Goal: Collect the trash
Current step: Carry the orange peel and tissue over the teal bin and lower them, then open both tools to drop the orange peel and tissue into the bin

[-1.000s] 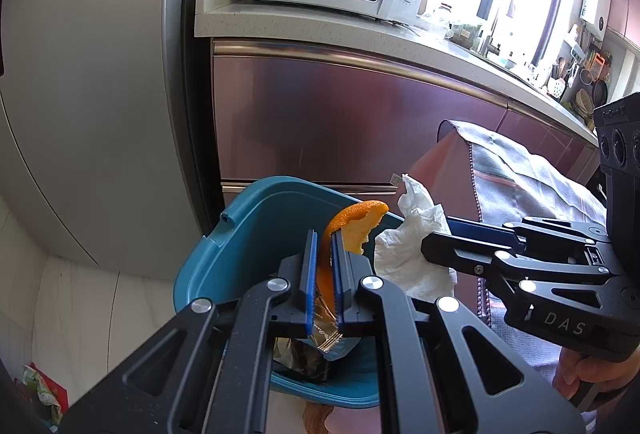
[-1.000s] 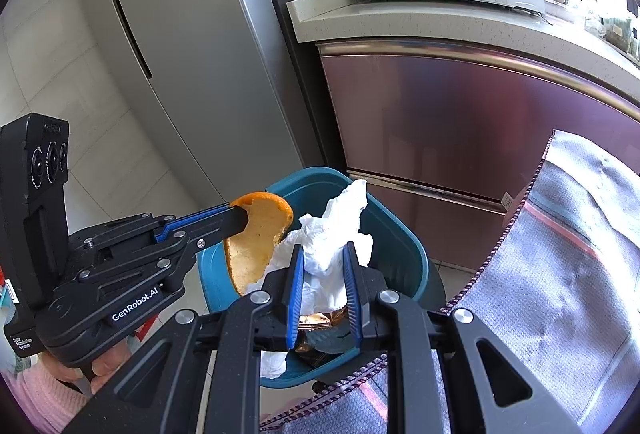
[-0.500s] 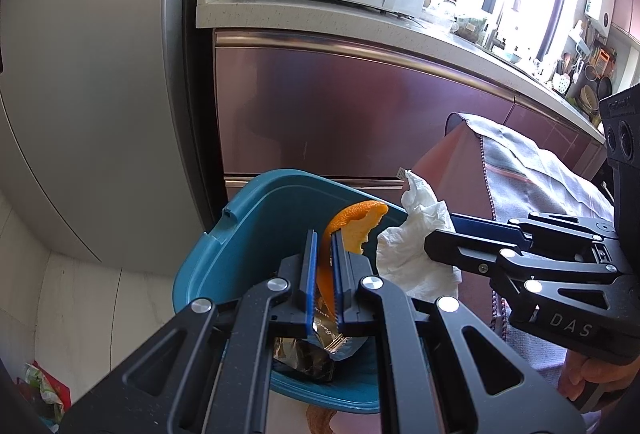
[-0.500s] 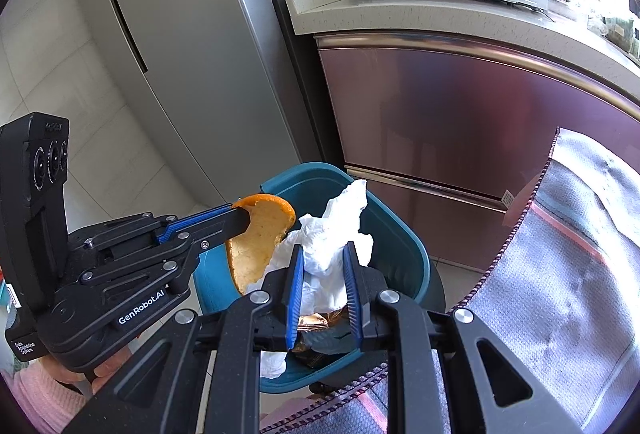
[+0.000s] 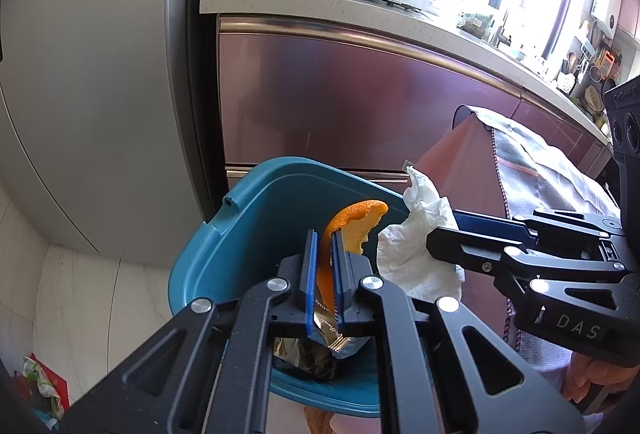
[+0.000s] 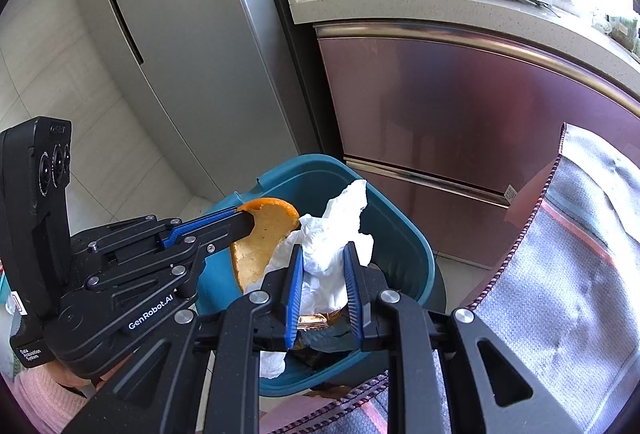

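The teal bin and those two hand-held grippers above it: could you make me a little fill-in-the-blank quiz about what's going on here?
1. The left hand-held gripper is shut on a piece of orange ____.
2. The right hand-held gripper is shut on a crumpled white ____.
3. Both pieces of trash hang over the open bin, whose colour is ____.
4. On the counter behind the bin stands a white ____.

Missing words: peel; tissue; teal; microwave
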`<state>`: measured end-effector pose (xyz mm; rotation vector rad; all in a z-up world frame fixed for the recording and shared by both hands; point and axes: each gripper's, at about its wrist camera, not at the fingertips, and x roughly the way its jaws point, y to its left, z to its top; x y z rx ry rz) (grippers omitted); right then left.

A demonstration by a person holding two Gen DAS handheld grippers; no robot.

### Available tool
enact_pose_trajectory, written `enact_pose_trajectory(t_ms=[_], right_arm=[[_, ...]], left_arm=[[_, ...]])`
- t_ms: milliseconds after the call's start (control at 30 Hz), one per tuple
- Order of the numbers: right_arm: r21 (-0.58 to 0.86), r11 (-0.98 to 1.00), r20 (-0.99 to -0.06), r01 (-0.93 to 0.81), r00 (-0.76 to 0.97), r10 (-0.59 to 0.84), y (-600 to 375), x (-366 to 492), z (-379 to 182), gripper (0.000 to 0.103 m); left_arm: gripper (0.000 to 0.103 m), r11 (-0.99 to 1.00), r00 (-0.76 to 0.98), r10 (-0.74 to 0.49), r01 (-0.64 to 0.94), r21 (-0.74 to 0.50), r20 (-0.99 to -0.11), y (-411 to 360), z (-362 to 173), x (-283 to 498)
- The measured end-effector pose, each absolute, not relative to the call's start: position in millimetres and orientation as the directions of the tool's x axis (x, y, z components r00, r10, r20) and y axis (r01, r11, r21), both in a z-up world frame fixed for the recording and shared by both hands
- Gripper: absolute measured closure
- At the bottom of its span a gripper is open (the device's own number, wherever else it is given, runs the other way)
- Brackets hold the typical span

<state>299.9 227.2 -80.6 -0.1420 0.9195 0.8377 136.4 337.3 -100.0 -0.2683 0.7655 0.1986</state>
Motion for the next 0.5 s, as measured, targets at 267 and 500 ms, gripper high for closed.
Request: enact_pose_trajectory(t_ms=[267, 500], right_arm=[[0.224, 0.688, -0.777, -0.690, 0.301, 0.554, 237, 305, -87, 0.081], [0.229, 0.699, -0.793, -0.677, 0.287, 0.537, 240, 308, -93, 0.075]], left_arm=[[0.095, 0.948, 0.683, 0.071, -0.273, -0.164, -0.727, 338, -111, 144], [0.087, 0.952, 0.651, 0.068, -0.270, -0.147, -0.756, 337, -125, 152]])
